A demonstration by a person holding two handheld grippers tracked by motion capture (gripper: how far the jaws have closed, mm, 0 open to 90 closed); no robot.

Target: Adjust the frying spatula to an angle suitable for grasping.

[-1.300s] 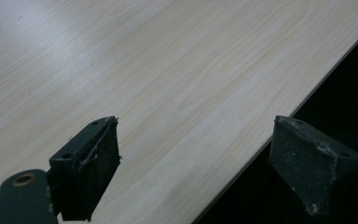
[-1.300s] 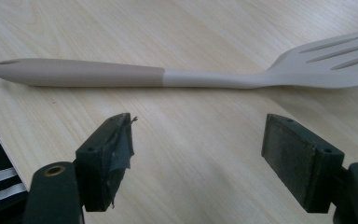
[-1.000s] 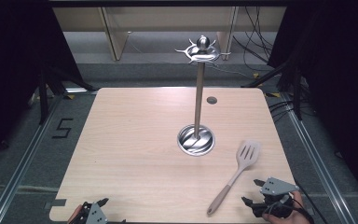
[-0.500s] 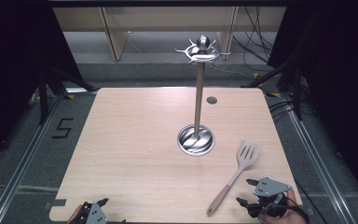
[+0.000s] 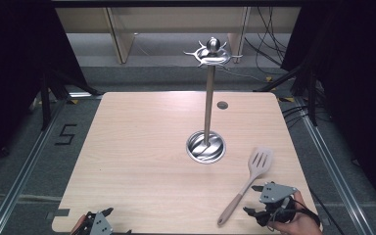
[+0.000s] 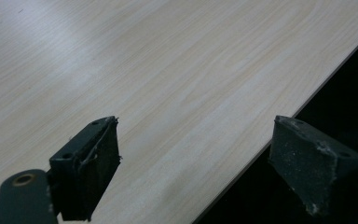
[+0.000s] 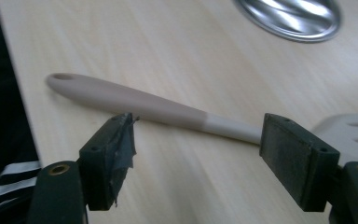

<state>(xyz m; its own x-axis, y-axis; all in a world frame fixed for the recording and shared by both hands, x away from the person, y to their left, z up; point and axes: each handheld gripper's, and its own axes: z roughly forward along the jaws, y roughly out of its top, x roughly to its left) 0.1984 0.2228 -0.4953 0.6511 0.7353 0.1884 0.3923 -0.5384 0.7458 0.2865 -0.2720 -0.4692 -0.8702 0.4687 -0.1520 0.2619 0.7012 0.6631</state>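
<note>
High view: a beige slotted spatula with a long tapered handle (image 5: 248, 181) lies flat on the pale wooden table (image 5: 142, 147), near its front right corner, head pointing toward a steel utensil stand with a round base (image 5: 206, 146). Just right of the handle's end, the right gripper (image 5: 250, 211) sits low with jaws spread apart. Right gripper view: the handle (image 7: 149, 106) lies crosswise just beyond the open jaws, untouched. At the table's front left edge, the left gripper (image 6: 196, 154) is open too, holding nothing.
</note>
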